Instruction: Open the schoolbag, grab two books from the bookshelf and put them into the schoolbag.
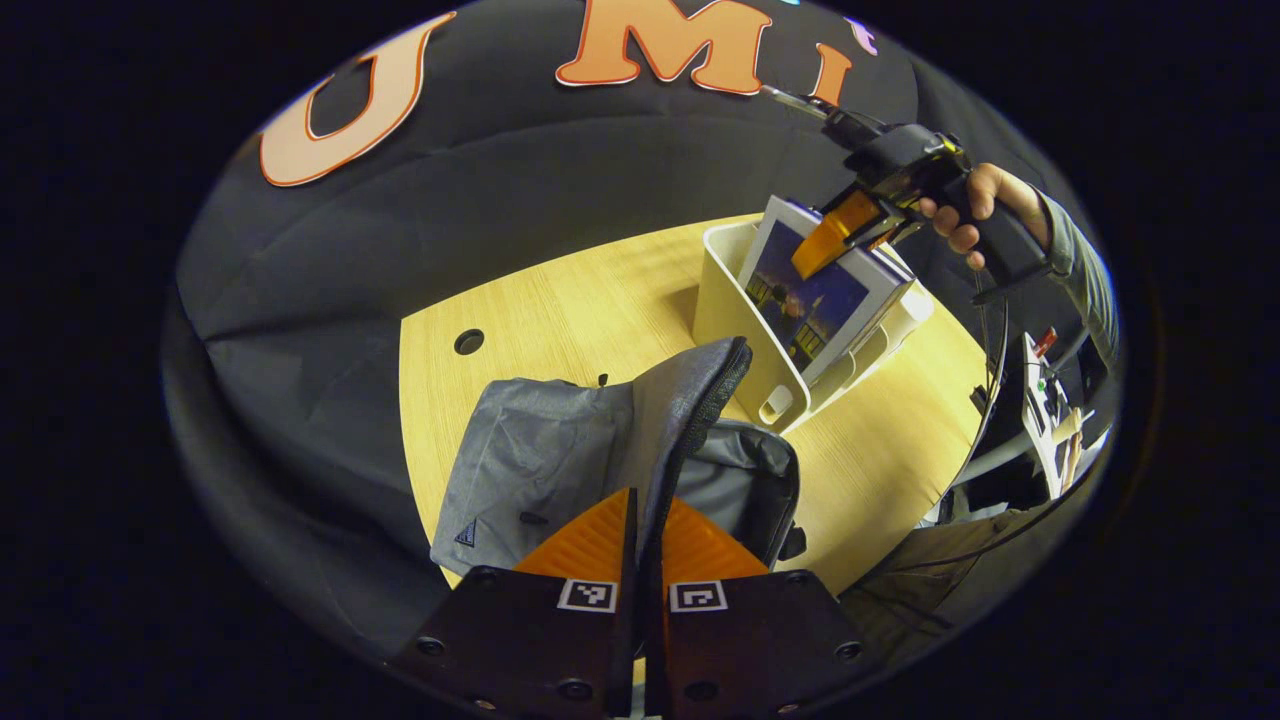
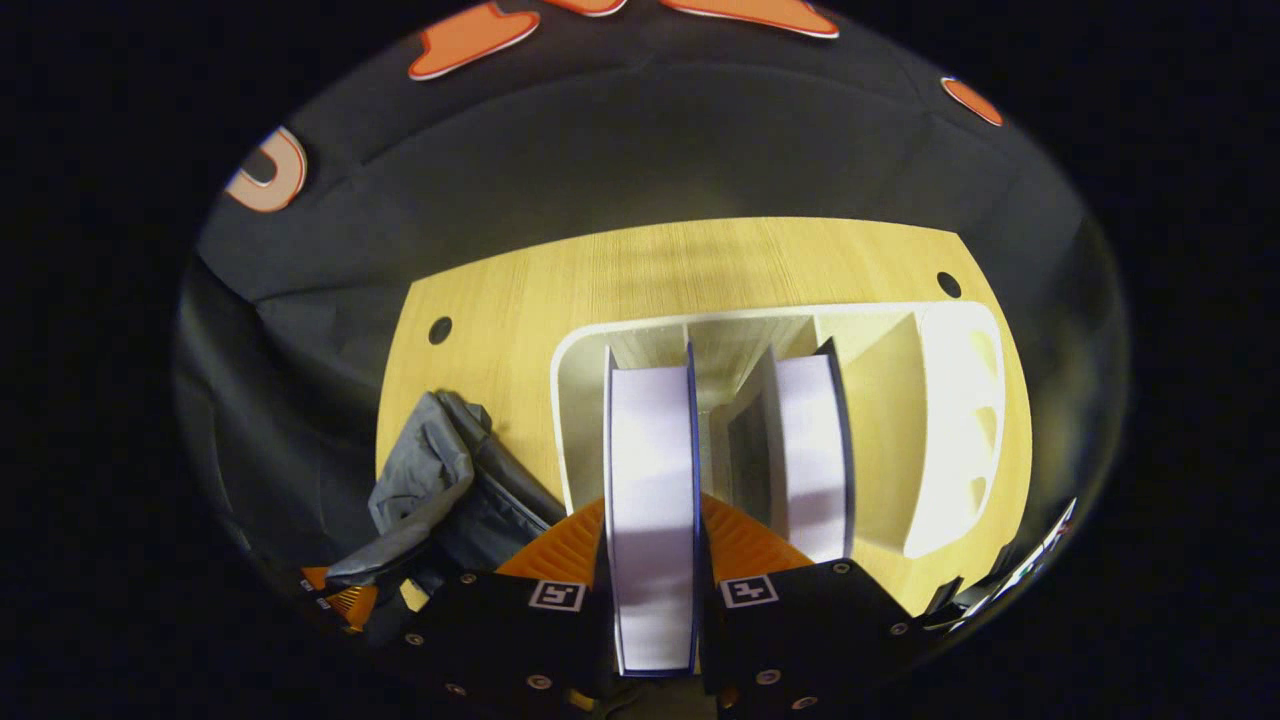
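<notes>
The grey schoolbag (image 1: 540,450) lies on the wooden table, and my left gripper (image 1: 648,525) is shut on its raised flap edge, holding the bag open. Behind it stands the white bookshelf (image 1: 735,330) with a dark-covered book (image 1: 815,305) leaning in it. A hand holds my right gripper (image 1: 835,235) at that book's top. In the right gripper view, my right gripper (image 2: 650,545) is shut on the book (image 2: 650,470), seen page-edge on, inside the bookshelf (image 2: 570,400). A second book (image 2: 810,450) stands one slot to the right. The schoolbag (image 2: 440,490) lies at lower left.
The wooden table (image 1: 560,290) has a round cable hole (image 1: 468,341) behind the bag; two such holes (image 2: 440,329) show in the right gripper view. A white stand with equipment (image 1: 1045,400) sits beyond the table's right edge. Black cloth walls the back.
</notes>
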The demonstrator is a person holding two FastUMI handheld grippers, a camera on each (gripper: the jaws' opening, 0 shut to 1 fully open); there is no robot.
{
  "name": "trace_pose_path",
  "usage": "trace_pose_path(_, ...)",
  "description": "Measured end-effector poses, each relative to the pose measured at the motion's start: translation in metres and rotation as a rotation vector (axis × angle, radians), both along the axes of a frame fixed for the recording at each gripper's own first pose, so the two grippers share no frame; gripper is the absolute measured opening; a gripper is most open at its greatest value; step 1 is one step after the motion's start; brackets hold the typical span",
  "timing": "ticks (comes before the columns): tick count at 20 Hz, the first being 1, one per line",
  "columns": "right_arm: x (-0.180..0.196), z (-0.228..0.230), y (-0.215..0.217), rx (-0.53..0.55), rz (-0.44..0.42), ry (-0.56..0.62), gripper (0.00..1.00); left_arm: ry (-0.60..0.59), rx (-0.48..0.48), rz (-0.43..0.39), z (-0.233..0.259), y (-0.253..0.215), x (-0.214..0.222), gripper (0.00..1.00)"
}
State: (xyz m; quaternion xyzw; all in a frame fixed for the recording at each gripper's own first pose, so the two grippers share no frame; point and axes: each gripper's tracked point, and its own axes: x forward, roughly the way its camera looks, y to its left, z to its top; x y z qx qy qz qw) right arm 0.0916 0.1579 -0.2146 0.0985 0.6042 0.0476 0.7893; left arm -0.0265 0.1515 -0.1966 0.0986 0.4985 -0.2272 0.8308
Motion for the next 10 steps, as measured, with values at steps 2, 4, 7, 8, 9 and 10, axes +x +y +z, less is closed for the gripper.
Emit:
trace_pose_path(2, -0.001, 0.016, -0.007, 0.033, -0.02, -0.037, 0.34, 0.001, -0.002, 0.0, 0.0, 0.002, 0.0, 0.05)
trace_pose_path(4, -0.004, 0.037, -0.012, 0.071, -0.032, -0.069, 0.34, 0.003, -0.003, 0.0, 0.0, 0.002, 0.0, 0.05)
trace_pose_path(7, -0.013, 0.064, -0.015, 0.131, -0.047, -0.107, 0.33, 0.002, -0.004, -0.005, 0.0, 0.001, 0.0, 0.05)
trace_pose_path(8, -0.015, 0.071, -0.019, 0.147, -0.06, -0.117, 0.33, 0.001, -0.006, -0.006, 0.0, 0.001, -0.001, 0.05)
trace_pose_path(9, -0.02, 0.079, -0.022, 0.164, -0.074, -0.123, 0.33, 0.003, -0.009, -0.007, 0.001, 0.001, -0.001, 0.05)
trace_pose_path(10, -0.024, 0.087, -0.026, 0.181, -0.089, -0.129, 0.33, 0.003, -0.01, -0.008, 0.0, 0.001, -0.001, 0.05)
